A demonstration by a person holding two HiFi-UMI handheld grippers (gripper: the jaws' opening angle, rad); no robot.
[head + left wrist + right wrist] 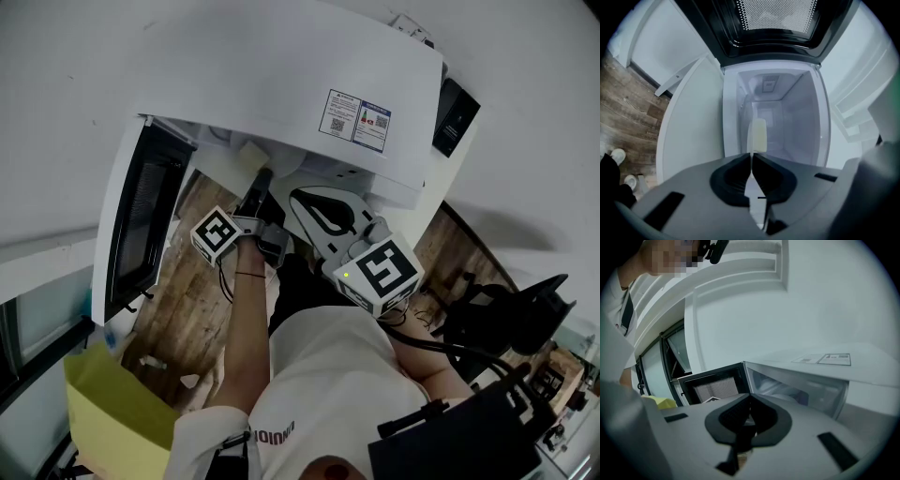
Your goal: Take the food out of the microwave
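Person's white shirt (319,375) fills the foreground. Beyond it, the white microwave (309,84) stands with its door (141,225) open. Right gripper (749,399) hangs outside, jaws together, empty. Left gripper (751,155) pinches the food (757,136), a thin pale slab (probably light and stiff), by its near edge just inside the cavity.

On microwave (281,84) top, two stickers (357,120) side by side: the left one white with a QR code, the right one blue-headed with small coloured pictures. Print too small to read. Same in the right gripper view, also illegible. On shirt (319,375) hem, dark letters (273,434), partly cut off, not surely readable. On left cube (217,232) and right cube (383,270), black-and-white square markers, no letters. On black wall box (457,116), tiny white print, unreadable.
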